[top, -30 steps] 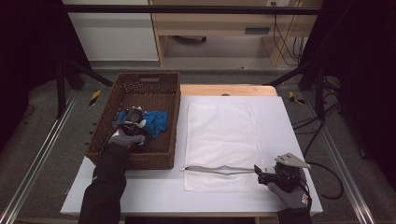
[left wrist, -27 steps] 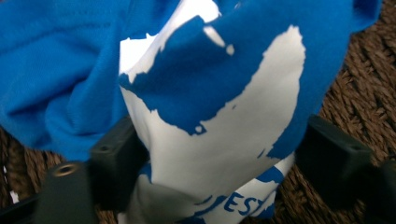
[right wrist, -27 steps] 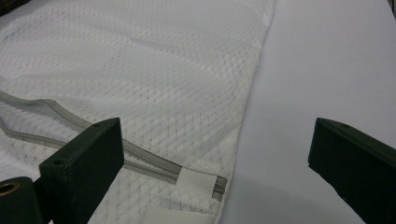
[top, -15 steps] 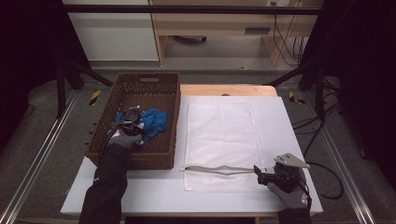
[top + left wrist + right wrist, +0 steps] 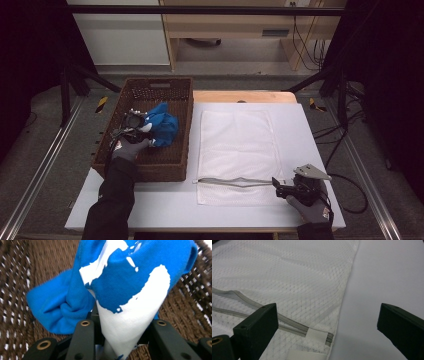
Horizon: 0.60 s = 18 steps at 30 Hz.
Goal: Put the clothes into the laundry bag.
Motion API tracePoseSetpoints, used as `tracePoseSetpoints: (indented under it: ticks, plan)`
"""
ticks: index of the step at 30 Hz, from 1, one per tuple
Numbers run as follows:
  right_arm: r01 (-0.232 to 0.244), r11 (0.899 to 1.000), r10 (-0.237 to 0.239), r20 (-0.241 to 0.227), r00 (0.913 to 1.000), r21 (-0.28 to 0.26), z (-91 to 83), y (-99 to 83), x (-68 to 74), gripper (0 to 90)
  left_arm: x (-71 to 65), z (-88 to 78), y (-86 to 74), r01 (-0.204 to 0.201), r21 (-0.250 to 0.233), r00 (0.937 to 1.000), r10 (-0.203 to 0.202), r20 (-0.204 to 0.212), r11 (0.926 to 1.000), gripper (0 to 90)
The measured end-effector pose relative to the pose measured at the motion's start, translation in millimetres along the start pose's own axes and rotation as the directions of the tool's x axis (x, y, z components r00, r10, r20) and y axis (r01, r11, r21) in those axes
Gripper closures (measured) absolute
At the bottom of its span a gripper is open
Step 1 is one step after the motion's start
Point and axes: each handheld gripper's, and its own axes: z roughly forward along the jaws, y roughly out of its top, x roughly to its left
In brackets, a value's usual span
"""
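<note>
A blue and white cloth (image 5: 162, 127) lies bunched in the brown wicker basket (image 5: 150, 170) at the table's left. My left gripper (image 5: 142, 127) has just been closing, and its jaws now pinch the cloth. In the left gripper view the cloth (image 5: 130, 282) rises from between the jaws of that gripper (image 5: 120, 325) over the basket floor (image 5: 20, 277). A white mesh bag (image 5: 237, 150) lies flat mid-table, its grey zipper (image 5: 230, 181) partly unzipped along the near edge. My right gripper (image 5: 276, 182) rests at the zipper's right end, open. Its jaws (image 5: 325, 315) straddle the bag's corner (image 5: 287, 277) and zipper end (image 5: 294, 326).
The white table (image 5: 310, 130) has bare surface right of the bag and along the front edge. A wooden board (image 5: 245, 96) borders the far side. Cables (image 5: 350, 180) trail over the floor at right, and metal rails run along both sides.
My left gripper has shut on the blue and white cloth and lifted it a little inside the basket. The right gripper has stayed put.
</note>
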Motion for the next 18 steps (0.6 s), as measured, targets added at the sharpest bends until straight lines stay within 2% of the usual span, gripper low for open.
tracePoseSetpoints:
  ticks: [1, 3, 4, 5, 6, 7, 9, 10, 12, 14, 15, 16, 17, 18]
  plan:
    - [0.0, 1.0, 0.0, 0.0, 1.0, 0.0, 0.0, 0.0, 0.0, 3.8, 0.0, 0.0, 0.0, 0.0, 0.0, 1.0, 0.0, 0.0, 1.0, 67.3]
    - [0.001, 1.0, -0.001, 0.0, 1.0, -0.001, -0.2, 0.1, 0.0, 3.8, 0.2, -4.3, 0.2, 0.0, -0.031, 1.0, 0.0, -0.002, 0.9995, 67.4]
    - [0.001, 1.0, -0.001, 0.0, 1.0, -0.001, -0.3, 0.1, 0.1, 3.9, 1.3, -8.3, 0.2, 0.009, -0.063, 0.9999, -0.008, 0.007, 0.998, 67.4]
    - [0.001, 1.0, -0.001, 0.0, 1.0, -0.001, -0.3, 0.1, 0.1, 3.9, 1.3, -8.3, 0.2, 0.009, -0.063, 0.9999, -0.008, 0.007, 0.998, 67.4]
    - [-0.002, 1.0, 0.002, -0.003, 1.0, -0.001, -0.6, 0.3, 0.2, 3.8, 2.9, -12.9, 0.6, 0.019, -0.099, 0.9996, -0.017, 0.024, 0.9949, 67.4]
    - [-0.003, 1.0, 0.003, -0.002, 1.0, -0.002, -0.8, 0.4, 0.2, 3.8, 3.7, -14.9, 0.8, 0.025, -0.116, 0.9993, -0.022, 0.032, 0.993, 67.4]
    - [-0.002, 1.0, 0.002, -0.001, 1.0, -0.003, -0.8, 0.5, 0.2, 3.8, 4.2, -16.8, 1.2, 0.03, -0.13, 0.999, -0.026, 0.036, 0.9911, 67.5]
    - [0.001, 1.0, -0.001, 0.0, 1.0, -0.004, -1.1, 0.7, -0.3, 3.8, 4.7, -21.0, 2.8, 0.033, -0.155, 0.9988, -0.027, 0.04, 0.9873, 67.6]
    - [0.001, 1.0, -0.001, 0.0, 1.0, -0.004, -1.0, 0.7, -0.5, 3.8, 4.4, -23.3, 3.9, 0.034, -0.164, 0.9986, -0.026, 0.046, 0.9858, 67.8]
    - [-0.001, 1.0, 0.001, 0.0, 1.0, -0.004, -0.8, 0.6, -0.4, 3.8, 2.3, -30.7, 7.6, 0.026, -0.198, 0.9986, -0.017, 0.049, 0.9798, 67.9]
    - [-0.001, 1.0, 0.001, 0.0, 1.0, -0.004, -0.8, 0.6, -0.4, 3.8, 2.3, -30.7, 7.6, 0.026, -0.198, 0.9986, -0.017, 0.049, 0.9798, 67.9]
    - [-0.003, 1.0, 0.003, -0.001, 1.0, -0.002, -0.7, 0.5, -0.2, 3.8, 0.4, -36.7, 10.6, 0.025, -0.224, 0.9985, -0.013, 0.053, 0.9742, 68.0]
    - [-0.003, 1.0, 0.003, -0.001, 1.0, -0.002, -0.7, 0.5, -0.2, 3.8, 0.4, -36.7, 10.6, 0.025, -0.224, 0.9985, -0.013, 0.053, 0.9742, 68.0]
    - [-0.002, 1.0, 0.002, -0.002, 1.0, -0.002, -0.7, 0.5, -0.1, 3.8, -2.4, -43.0, 14.1, 0.022, -0.251, 0.9986, -0.009, 0.051, 0.9676, 68.0]
